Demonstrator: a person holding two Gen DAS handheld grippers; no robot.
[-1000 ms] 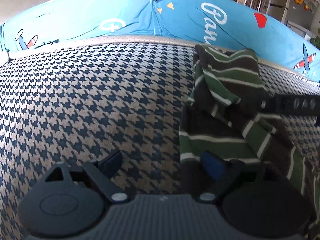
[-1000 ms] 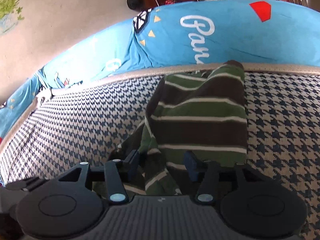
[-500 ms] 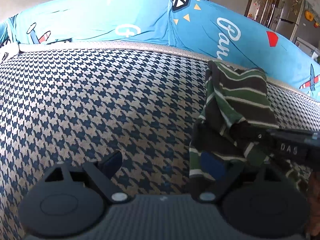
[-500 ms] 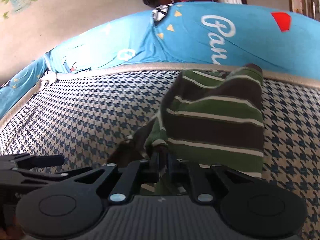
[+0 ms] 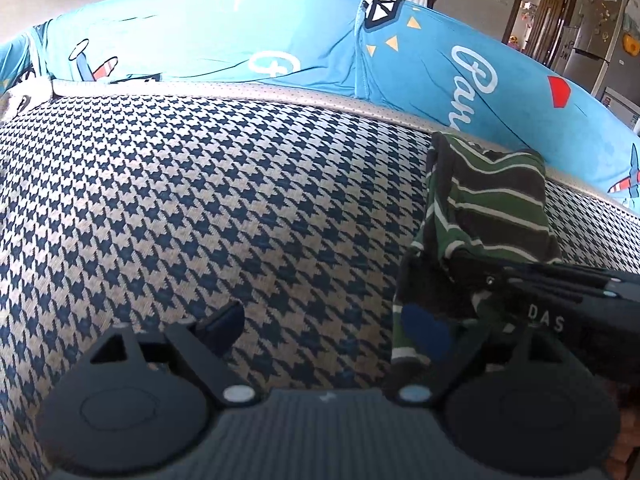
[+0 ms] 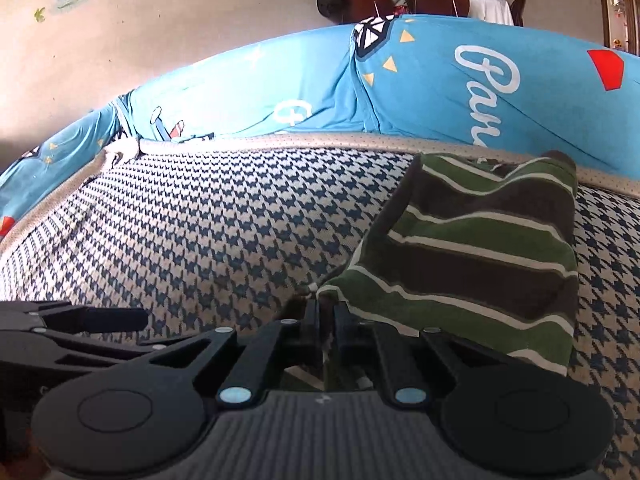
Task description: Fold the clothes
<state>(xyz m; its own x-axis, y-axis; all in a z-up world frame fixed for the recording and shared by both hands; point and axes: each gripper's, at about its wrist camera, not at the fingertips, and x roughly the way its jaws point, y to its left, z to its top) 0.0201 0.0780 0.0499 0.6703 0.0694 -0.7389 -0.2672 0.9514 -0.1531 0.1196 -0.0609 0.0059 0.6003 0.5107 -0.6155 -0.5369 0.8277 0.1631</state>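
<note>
Striped garment (image 6: pixel 480 248) in right gripper (image 6: pixel 327 320)

Soft knitted cloth in the striped garment (image 6: pixel 480 248), matt, green and brown bands parted by thin pale lines, limp and creased where bunched. Coarse woven houndstooth fabric (image 5: pixel 200 200) over the seat, visibly textured, dull. Smooth stretchy blue cover (image 5: pixel 240 40) behind, faint sheen, printed motifs, pulled into fine wrinkles. Perforated pale trim (image 5: pixel 280 94) along the seat's edge, looking like faux leather. Matt black plastic on the left gripper (image 5: pixel 328 328), ribbed near the lens, small shiny round rivets, a smooth blue pad (image 5: pixel 424 328) on one finger. Same matt black plastic on the right gripper (image 6: pixel 327 320), pinched on the knit. Plain, flat-painted wall (image 6: pixel 160 20) beyond
</note>
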